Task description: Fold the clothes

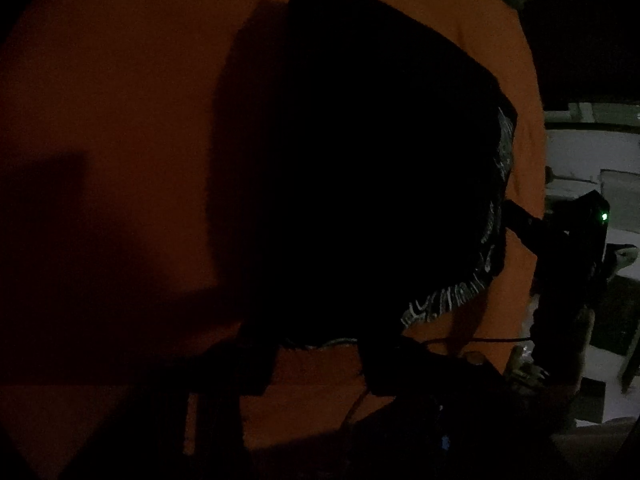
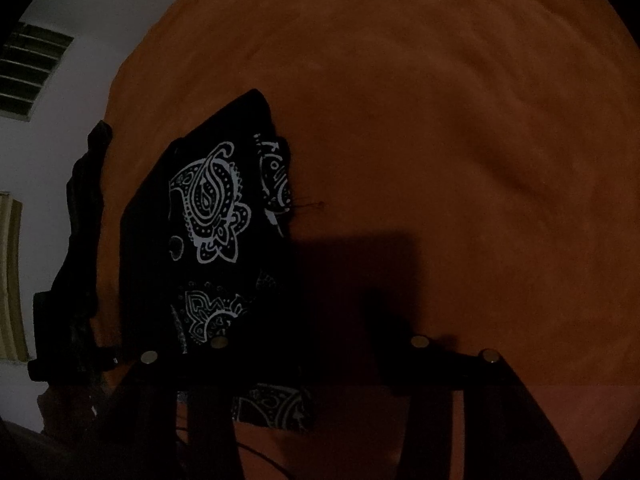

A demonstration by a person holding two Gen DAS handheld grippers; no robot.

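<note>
**Orange surface** (image 2: pixel 440 120): a softly rippled orange covering fills most of both wrist views. Lighting is very dim. A pale wall and floor lie past its edge.

**Black garment** (image 2: pixel 208 200): this lies flat on the orange surface, near the edge that borders the pale wall. The right wrist view shows a white paisley print on its upper face. One corner points away from the camera, and the near edge runs under the fingers. In the left wrist view the garment (image 1: pixel 360 160) reads as a large black mass at centre. The white print is visible only along its right and lower margins.

**Right hand-held gripper** (image 2: pixel 316 356): released. The two fingers stand well apart. The left one is over the garment's printed near edge and the right one over bare orange. Cloth lies in the gap below, but no pad presses on it.

**Left hand-held gripper** (image 1: pixel 316 364): released. The fingers are parted at the garment's near edge, with orange surface visible between them.

**Green light** (image 1: pixel 604 216): a small lit point on the dark device standing at the garment's right margin.

**Wall vent** (image 2: pixel 32 72): a slatted opening in the pale wall.
</note>
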